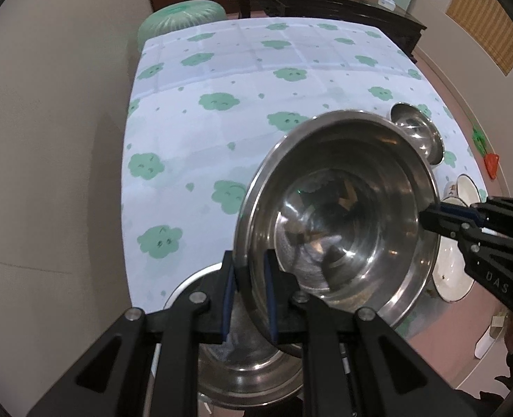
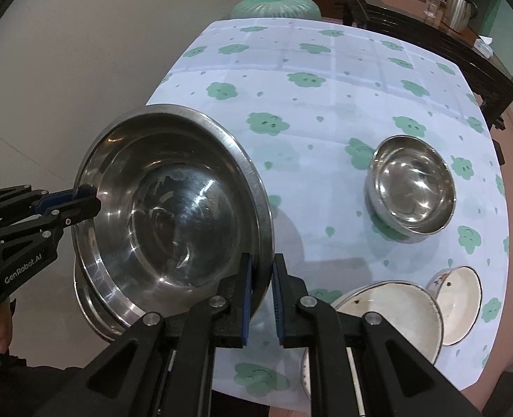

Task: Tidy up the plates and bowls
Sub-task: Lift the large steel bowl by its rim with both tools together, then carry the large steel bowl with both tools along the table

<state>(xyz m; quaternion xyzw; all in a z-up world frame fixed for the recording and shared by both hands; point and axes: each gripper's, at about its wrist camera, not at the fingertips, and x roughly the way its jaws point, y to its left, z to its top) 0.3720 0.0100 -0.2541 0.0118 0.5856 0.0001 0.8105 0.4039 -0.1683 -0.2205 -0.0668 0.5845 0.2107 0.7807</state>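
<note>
Both grippers' jaws pinch opposite rims of a large, tilted stainless-steel bowl [image 2: 173,215], held above a second steel bowl [image 1: 249,368] at the table [image 1: 256,80] edge: left gripper [image 1: 247,299], right gripper [image 2: 260,304]. Rigid, light, slick; rim grips suit.

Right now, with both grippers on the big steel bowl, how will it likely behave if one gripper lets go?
The big steel bowl is held tilted, each gripper pinching only its thin rim, so it would probably swing down. Its polished metal looks slippery against the pads. It seems stiff and would likely clang onto the steel bowl beneath, not break.
</note>
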